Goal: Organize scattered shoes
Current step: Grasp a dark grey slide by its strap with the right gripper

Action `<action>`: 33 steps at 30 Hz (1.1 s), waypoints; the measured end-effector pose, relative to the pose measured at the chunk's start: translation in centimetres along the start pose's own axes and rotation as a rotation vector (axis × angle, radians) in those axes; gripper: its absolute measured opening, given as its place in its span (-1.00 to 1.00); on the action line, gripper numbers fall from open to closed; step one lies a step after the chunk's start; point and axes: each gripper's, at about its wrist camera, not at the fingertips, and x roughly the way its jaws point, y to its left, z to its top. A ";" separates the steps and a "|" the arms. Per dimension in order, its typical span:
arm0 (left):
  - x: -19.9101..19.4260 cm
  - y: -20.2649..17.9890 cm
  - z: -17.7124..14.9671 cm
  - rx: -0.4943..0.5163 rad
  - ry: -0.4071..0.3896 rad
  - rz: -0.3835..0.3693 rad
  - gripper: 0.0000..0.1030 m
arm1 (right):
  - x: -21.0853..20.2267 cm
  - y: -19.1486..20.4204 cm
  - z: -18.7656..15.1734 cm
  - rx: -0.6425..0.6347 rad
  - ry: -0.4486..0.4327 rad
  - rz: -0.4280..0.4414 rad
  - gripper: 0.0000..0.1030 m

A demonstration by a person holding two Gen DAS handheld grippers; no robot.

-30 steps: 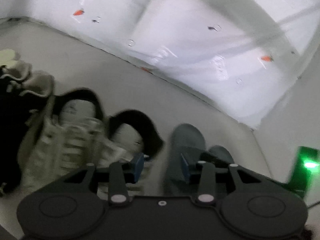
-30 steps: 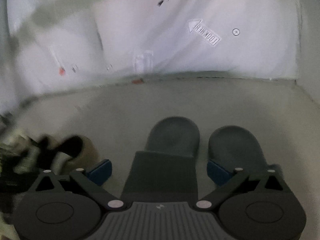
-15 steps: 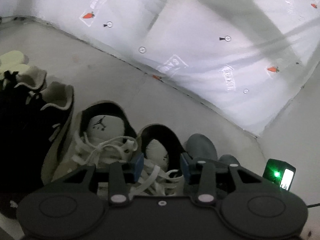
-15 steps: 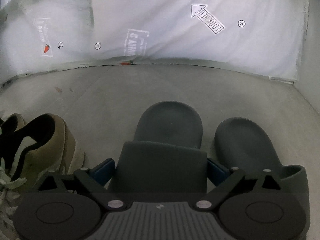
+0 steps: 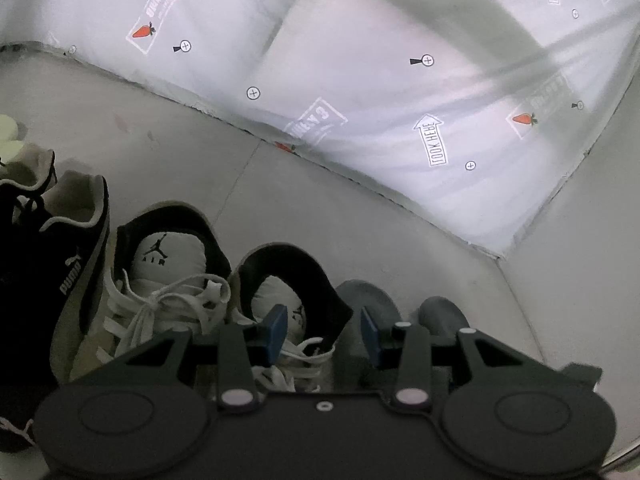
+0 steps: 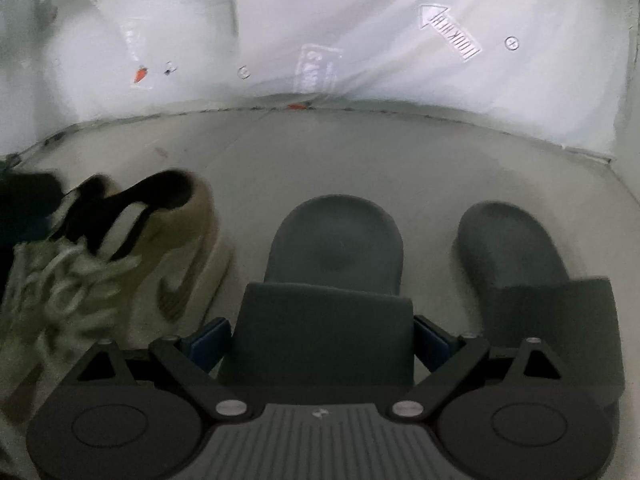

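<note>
A pair of tan sneakers with white laces stands side by side, the left one (image 5: pixel 168 252) next to the right one (image 5: pixel 292 268). My left gripper (image 5: pixel 323 334) is open just above the right sneaker's black collar, one pad over the tongue and one outside the collar. To their right lie two dark grey slides (image 5: pixel 368 296) (image 5: pixel 444 312). In the right wrist view my right gripper (image 6: pixel 322 340) is spread wide and shut on the strap of the left slide (image 6: pixel 336 240). Its mate (image 6: pixel 516 248) lies parallel on the right. A tan sneaker (image 6: pixel 188 248) is blurred at the left.
A black Puma shoe (image 5: pixel 48 264) stands left of the sneakers, with a pale yellow-green shoe (image 5: pixel 8 132) beyond it. A white printed plastic sheet (image 5: pixel 360 80) covers the wall ahead. Bare grey floor (image 5: pixel 300 208) lies between the shoes and the wall.
My left gripper has moved left, from between sneaker and slide to over the right sneaker's collar. The slide has stayed between my right fingers while that view shifted.
</note>
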 end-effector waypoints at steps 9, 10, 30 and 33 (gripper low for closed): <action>1.0 -1.0 -0.5 -0.005 0.010 -0.010 -0.21 | -2.0 1.2 -0.8 -0.088 0.064 0.121 0.86; 1.1 -1.2 -0.5 -0.005 0.008 -0.013 -0.20 | -1.9 0.7 -0.6 -0.070 0.071 0.141 0.85; 0.6 -4.8 -1.9 0.006 -0.013 0.010 -0.20 | 3.3 -17.8 6.6 0.145 -0.040 -0.049 1.00; -0.1 -5.0 -2.1 0.001 -0.025 0.044 -0.20 | 4.6 -18.1 6.6 0.156 0.012 0.006 0.99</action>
